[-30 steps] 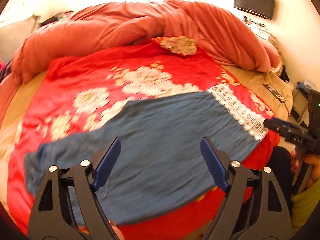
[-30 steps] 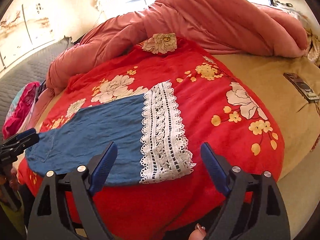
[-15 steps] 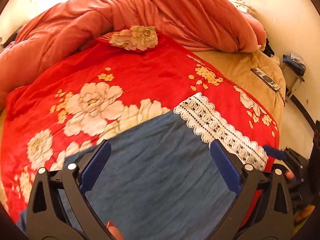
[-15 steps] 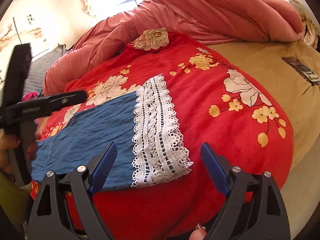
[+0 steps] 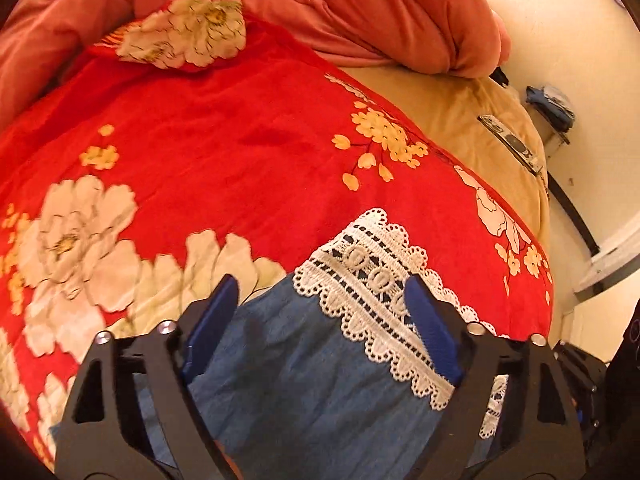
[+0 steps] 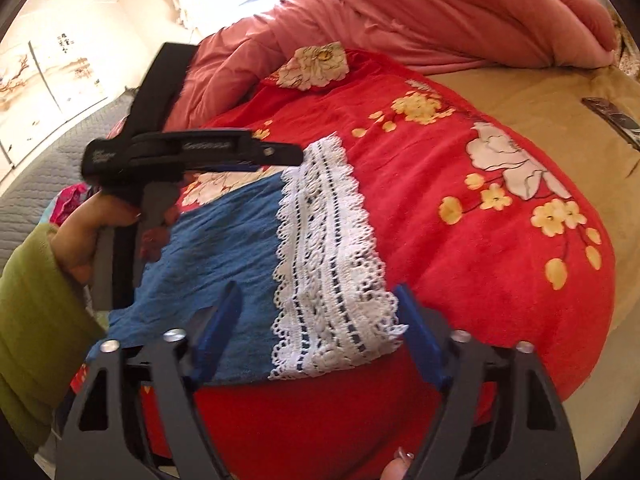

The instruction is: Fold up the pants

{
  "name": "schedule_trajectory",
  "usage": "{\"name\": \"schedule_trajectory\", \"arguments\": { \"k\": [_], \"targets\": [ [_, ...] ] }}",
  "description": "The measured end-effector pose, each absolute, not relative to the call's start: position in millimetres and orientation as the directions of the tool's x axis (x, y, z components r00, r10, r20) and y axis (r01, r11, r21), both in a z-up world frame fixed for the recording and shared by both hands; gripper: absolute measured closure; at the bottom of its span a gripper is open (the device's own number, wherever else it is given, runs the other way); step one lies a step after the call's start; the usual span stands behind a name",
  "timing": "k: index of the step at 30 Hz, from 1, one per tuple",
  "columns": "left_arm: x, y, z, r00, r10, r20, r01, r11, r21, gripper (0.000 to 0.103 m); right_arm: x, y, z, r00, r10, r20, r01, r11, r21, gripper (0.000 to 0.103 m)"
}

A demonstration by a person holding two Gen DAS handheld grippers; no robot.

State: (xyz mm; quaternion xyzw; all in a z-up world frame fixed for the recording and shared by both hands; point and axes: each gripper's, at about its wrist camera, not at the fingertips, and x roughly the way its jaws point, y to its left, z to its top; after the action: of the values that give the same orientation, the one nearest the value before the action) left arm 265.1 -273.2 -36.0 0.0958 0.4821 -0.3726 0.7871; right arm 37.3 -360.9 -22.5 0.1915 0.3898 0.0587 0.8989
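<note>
The left gripper (image 5: 320,320) hangs low over the blue pants (image 5: 304,384), its jaws spread wide. Between them lies the white lace cuff (image 5: 376,292) at the end of the pants. The pants rest on a red floral blanket (image 5: 248,168). Beyond the pants a pink duvet (image 5: 360,8) is heaped. To the right of the pants, a remote control (image 5: 512,146) lies on the tan sheet (image 5: 448,112).

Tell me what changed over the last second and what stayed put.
The left claw swept along the blue pants from the leg toward the lace hem and now straddles its far corner. The right claw closed in on the hem's near corner. Both stayed open, gripping nothing; the pants stayed flat on the red blanket.
</note>
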Motion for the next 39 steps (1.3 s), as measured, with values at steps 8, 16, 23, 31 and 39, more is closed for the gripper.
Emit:
{"name": "schedule_trajectory", "arguments": {
  "k": [8, 16, 23, 31, 39],
  "targets": [
    [277.3, -284.6, -62.6, 0.131, -0.549, -0.826, 0.730, 0.616, -0.294, 0.044, 44.9, -359.7, -30.1, 0.675, 0.314, -0.668, 0.022, 0.896, 0.443, 0.052],
    [278.0, -285.8, -66.1, 0.109, -0.587, -0.802, 0.712, 0.609, -0.349, 0.053, 51.9, -362.1, -35.7, 0.666, 0.351, -0.658, 0.020, 0.873, 0.487, 0.058],
    [274.3, -278.7, -61.5, 0.113, -0.602, -0.790, 0.699, 0.614, -0.367, 0.080, 50.8, -355.4, -32.5, 0.679, 0.402, -0.614, -0.040, 0.856, 0.516, 0.073],
    [263.7, -243.3, -31.2, 0.149, -0.701, -0.698, 0.678, 0.586, -0.444, 0.085, 41.1, -336.3, -14.3, 0.726, 0.388, -0.567, -0.119, 0.884, 0.452, 0.073],
    [248.5, -178.8, 10.7, 0.216, -0.766, -0.605, 0.664, 0.570, -0.485, 0.085, 29.1, -280.1, 33.0, 0.760, 0.426, -0.491, -0.284, 0.897, 0.339, 0.074]
  ]
}}
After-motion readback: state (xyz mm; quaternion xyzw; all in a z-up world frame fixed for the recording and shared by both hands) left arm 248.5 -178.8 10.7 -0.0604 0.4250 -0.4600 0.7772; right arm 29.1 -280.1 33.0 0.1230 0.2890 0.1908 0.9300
